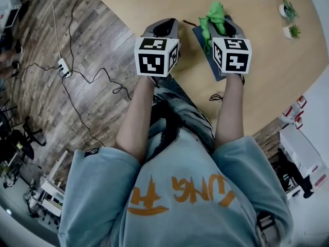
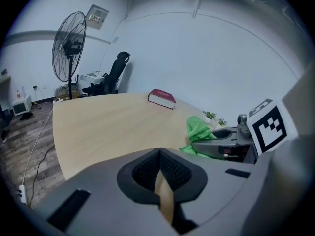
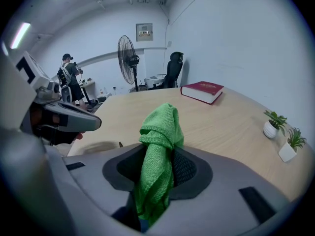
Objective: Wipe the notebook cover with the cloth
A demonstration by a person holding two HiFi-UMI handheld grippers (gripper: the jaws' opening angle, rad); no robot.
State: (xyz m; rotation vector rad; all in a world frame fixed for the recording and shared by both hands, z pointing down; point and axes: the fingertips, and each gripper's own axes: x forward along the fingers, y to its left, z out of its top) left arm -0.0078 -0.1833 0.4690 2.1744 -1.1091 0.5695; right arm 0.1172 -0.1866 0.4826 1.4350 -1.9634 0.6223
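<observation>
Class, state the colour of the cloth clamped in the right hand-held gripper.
Bright green. The cloth shows best in the right gripper view.

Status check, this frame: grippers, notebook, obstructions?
Left gripper shut, empty. Right gripper shut on cloth, over notebook. Red book and plants well clear.

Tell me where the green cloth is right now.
The cloth is clamped in the right gripper, top of the head view just right of centre, over the dark notebook on the table.
</observation>
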